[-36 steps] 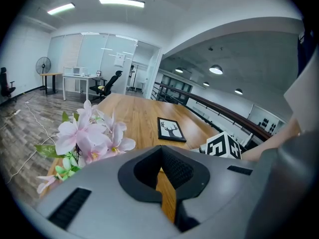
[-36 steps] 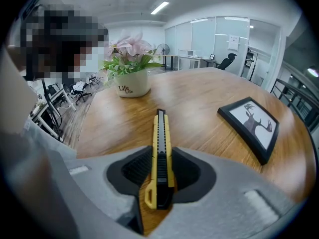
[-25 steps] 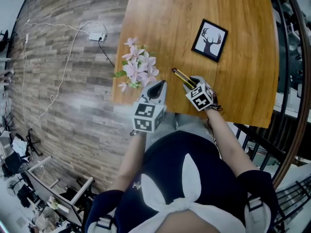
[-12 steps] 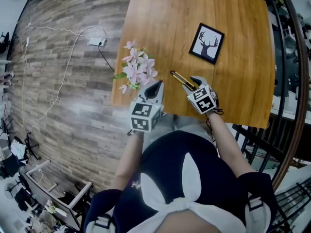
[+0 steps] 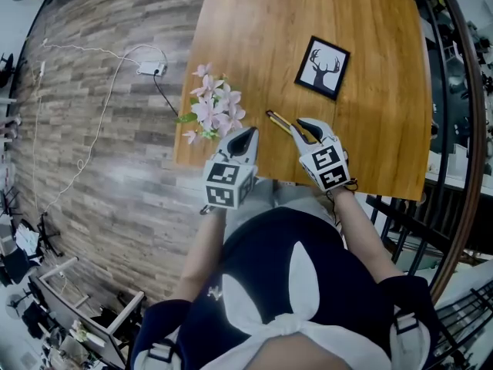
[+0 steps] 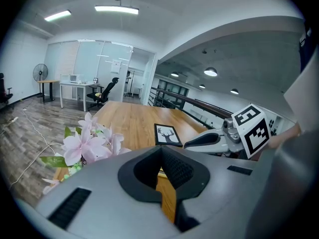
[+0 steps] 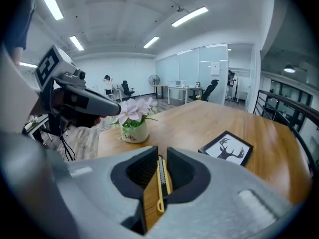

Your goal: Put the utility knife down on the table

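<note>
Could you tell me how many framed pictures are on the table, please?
1: the framed deer picture lies flat on the table, beyond the utility knife; nothing seems hidden.

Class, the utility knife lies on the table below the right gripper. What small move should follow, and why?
Probably draw the right gripper back toward the person. The utility knife lies flat on the table; the jaws are closing on nothing, the knife only showing through their gap.
</note>
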Available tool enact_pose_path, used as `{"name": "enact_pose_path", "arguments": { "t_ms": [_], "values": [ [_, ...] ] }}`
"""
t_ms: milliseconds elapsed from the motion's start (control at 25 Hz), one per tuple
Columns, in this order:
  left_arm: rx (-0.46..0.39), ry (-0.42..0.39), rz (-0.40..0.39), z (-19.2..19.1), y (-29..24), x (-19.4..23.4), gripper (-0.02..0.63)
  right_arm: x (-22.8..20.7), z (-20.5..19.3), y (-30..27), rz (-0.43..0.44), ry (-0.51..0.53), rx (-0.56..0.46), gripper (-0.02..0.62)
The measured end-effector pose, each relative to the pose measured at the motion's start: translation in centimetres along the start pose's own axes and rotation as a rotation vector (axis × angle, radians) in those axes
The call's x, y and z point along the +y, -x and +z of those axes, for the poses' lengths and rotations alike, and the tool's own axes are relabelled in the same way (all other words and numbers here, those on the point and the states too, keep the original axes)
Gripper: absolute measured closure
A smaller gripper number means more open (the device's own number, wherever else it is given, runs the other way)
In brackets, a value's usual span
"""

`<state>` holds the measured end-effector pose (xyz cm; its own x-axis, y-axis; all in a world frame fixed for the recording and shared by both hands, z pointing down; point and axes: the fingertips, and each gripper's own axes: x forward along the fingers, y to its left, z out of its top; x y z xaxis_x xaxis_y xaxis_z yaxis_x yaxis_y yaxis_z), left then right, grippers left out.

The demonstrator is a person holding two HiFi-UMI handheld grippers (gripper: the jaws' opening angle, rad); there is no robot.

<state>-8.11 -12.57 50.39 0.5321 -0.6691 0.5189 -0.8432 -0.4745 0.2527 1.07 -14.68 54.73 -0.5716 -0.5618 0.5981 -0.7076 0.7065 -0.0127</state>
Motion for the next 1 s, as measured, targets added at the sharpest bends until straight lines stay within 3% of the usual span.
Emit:
{"name": "enact_pose_path", "arguments": {
  "t_ms": [280, 1000],
  "values": [
    [-0.012, -0.011, -0.015, -0.1, 0.1, -1.2, 0.589, 0.3, 1.4, 1.7, -0.019, 0.007, -0.054, 0.595],
    [-0.038, -0.03, -0.02, 0.8, 0.6, -3.3, 0.589, 1.9, 1.6, 4.0, -0.019, 0.017, -0.063, 0.598]
  ]
}}
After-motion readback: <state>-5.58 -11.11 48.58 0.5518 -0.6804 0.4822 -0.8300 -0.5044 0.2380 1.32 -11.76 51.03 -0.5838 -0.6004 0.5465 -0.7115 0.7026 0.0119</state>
